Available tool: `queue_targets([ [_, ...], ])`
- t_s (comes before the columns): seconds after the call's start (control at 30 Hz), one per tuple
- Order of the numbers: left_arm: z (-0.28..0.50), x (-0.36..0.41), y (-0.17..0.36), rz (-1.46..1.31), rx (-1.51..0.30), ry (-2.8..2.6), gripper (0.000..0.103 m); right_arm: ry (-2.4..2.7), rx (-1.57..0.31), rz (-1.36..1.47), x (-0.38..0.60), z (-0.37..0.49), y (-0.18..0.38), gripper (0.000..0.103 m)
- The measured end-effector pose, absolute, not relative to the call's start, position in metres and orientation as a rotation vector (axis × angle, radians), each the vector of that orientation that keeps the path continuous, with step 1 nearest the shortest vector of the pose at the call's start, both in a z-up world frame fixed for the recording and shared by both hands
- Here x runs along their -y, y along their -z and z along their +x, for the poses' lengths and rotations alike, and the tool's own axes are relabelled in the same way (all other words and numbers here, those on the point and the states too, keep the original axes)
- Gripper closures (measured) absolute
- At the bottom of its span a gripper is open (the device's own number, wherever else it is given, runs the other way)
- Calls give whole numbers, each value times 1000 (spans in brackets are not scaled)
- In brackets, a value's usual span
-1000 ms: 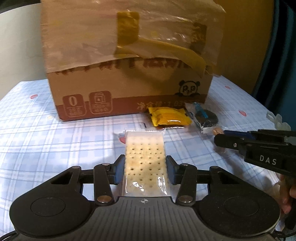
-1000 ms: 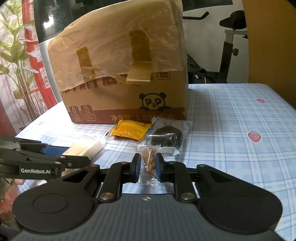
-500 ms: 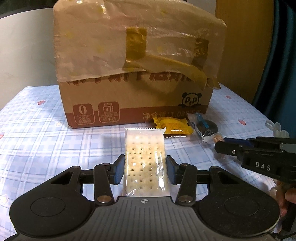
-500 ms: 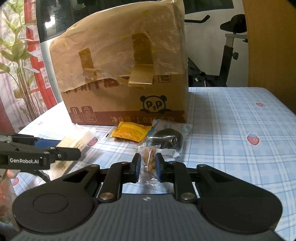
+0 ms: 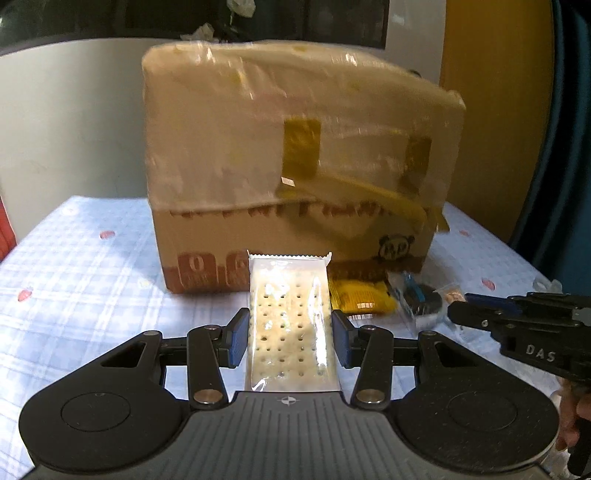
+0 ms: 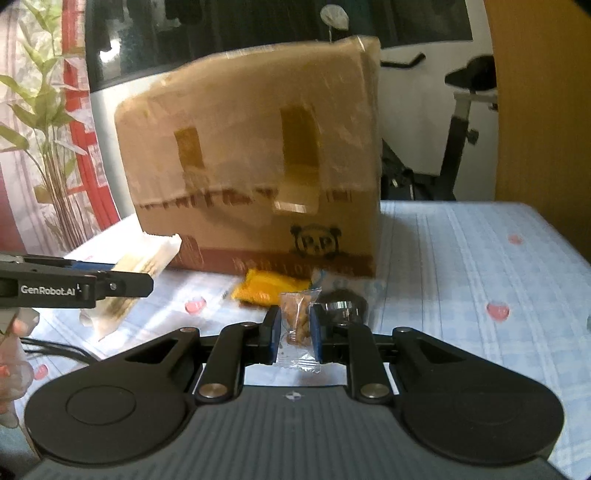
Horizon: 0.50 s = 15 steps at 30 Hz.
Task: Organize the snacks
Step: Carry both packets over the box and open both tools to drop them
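Checked tablecloth (image 5: 92, 280), cardboard box (image 5: 295, 177) ahead (both claws loaded)

The table surface is covered by a light blue checked tablecloth (image 6: 461, 258) printed with small red strawberry motifs (image 6: 497, 309). At 11 o'clock in the right wrist view, a green leafy plant (image 6: 40, 122) stands against a red frame (image 6: 79, 122) and a dark window (image 6: 221, 26), while an exercise bike (image 6: 461, 110) stands before a white wall at 1 o'clock. A yellow-brown wooden panel (image 5: 491, 110) occupies 2 o'clock in the left wrist view, with a white wall (image 5: 70, 122) at 10 o'clock.
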<state>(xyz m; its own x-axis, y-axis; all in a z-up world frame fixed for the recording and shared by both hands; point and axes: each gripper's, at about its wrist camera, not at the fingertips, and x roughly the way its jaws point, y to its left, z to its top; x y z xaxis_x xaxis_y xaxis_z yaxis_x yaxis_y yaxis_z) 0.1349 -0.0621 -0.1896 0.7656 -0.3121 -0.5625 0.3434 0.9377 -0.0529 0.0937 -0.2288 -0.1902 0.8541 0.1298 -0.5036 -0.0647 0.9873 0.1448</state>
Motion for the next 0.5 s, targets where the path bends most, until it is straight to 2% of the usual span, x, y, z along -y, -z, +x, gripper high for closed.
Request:
queue_targets([
  [0.27, 140, 54, 143, 62, -472, 350, 54, -138, -406, 109, 232, 101, 134, 85],
  [0.5, 145, 48, 77, 51, -327, 368, 54, -171, -258, 95, 242, 116, 69, 85],
])
